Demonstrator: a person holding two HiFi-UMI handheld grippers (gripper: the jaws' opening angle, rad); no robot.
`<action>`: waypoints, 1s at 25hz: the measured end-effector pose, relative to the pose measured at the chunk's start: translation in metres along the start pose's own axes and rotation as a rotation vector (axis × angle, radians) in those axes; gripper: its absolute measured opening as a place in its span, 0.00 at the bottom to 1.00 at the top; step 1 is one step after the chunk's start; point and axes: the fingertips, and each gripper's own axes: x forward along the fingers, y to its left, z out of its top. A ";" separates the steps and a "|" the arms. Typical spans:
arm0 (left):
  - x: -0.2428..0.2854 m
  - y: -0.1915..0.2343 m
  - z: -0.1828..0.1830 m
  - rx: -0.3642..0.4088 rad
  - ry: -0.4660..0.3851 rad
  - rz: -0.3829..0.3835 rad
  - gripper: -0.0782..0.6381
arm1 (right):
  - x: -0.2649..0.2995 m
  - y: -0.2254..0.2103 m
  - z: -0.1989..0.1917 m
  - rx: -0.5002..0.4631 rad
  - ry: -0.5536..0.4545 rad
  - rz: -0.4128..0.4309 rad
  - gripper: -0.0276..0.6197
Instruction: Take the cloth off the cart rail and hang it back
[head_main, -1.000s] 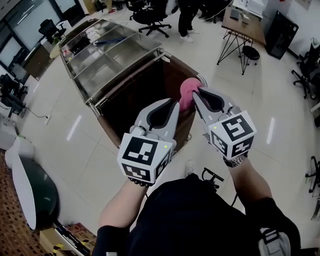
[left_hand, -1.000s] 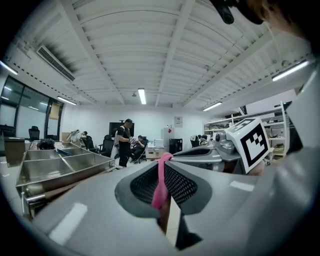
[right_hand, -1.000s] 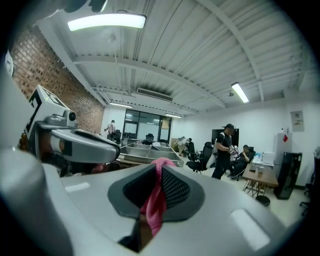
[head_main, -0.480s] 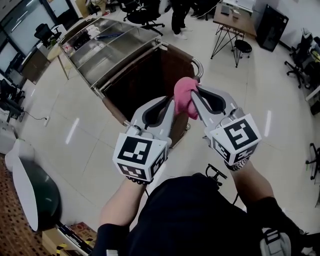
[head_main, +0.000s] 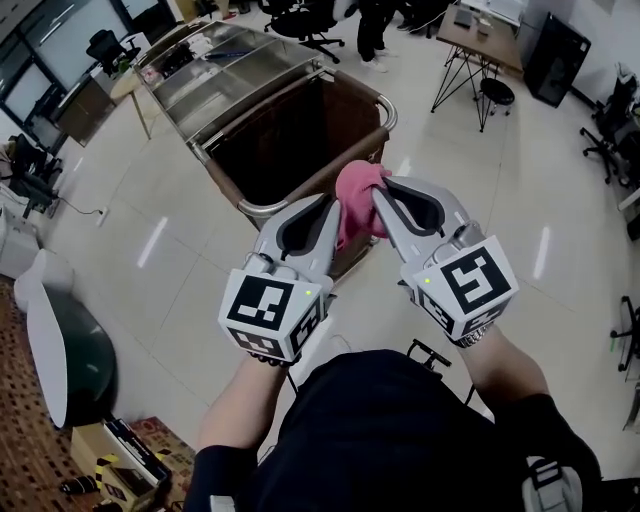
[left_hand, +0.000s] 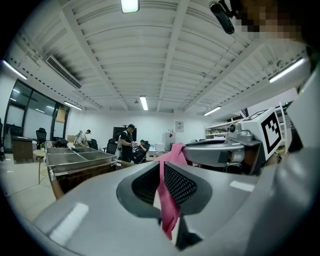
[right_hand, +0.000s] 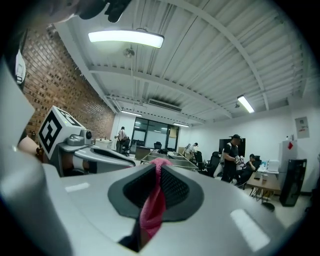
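Left gripper and right gripper both clamp the bunched pink cloth, held clear above the cart rail, probably to spread it for rehanging.

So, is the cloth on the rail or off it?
Off. The cloth is bunched between left gripper and right gripper, pinched in both jaws, above the rail.

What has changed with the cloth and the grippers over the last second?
The pink cloth has come up and away from the cart rail, toward the person. It is carried between the left gripper and the right gripper, which drew back with it. Both grippers stay shut on the cloth, and the cart looks unmoved.
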 end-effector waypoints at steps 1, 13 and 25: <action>-0.005 -0.009 -0.002 0.002 -0.003 0.006 0.15 | -0.009 0.004 -0.001 0.000 -0.004 0.009 0.08; -0.045 -0.087 -0.023 0.022 0.002 0.077 0.15 | -0.090 0.034 -0.015 0.024 -0.047 0.091 0.08; -0.082 -0.096 -0.013 0.043 -0.029 0.063 0.14 | -0.097 0.069 -0.006 0.017 -0.069 0.081 0.08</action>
